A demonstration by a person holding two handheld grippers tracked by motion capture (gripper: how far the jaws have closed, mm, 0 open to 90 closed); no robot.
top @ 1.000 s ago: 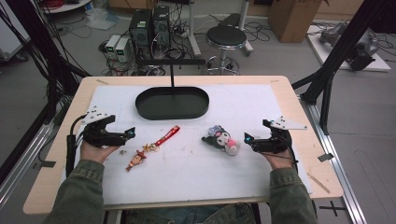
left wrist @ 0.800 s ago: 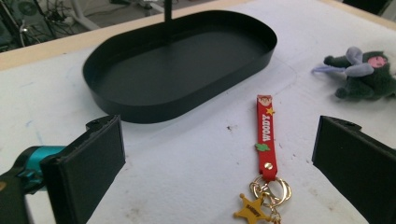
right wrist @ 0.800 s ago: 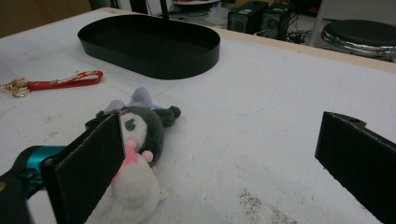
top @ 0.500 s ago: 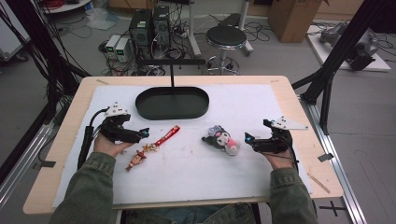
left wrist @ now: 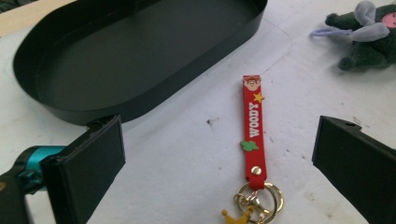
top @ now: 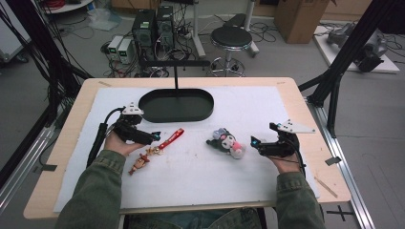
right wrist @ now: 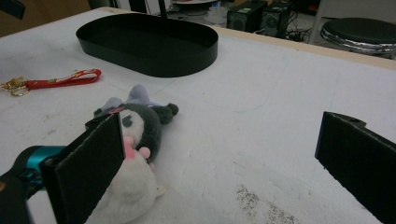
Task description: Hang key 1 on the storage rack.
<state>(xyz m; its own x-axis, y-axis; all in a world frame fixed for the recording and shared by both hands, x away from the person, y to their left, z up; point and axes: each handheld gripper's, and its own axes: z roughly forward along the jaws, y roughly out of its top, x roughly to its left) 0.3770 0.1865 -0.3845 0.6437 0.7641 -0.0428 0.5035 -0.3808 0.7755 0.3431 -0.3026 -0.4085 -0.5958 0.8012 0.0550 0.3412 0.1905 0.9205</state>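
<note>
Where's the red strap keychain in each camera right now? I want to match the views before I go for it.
High view: the red strap keychain lies left of centre on the white mat, just ahead of the left gripper.
Left gripper view: the strap runs up the middle, between the open jaws.
Right gripper view: it lies at the far left edge.
Shared landmark: the black oval tray, just beyond the strap.

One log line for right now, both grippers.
left gripper: open, over red strap keychain | right gripper: open, beside plush toy | black tray: empty
</note>
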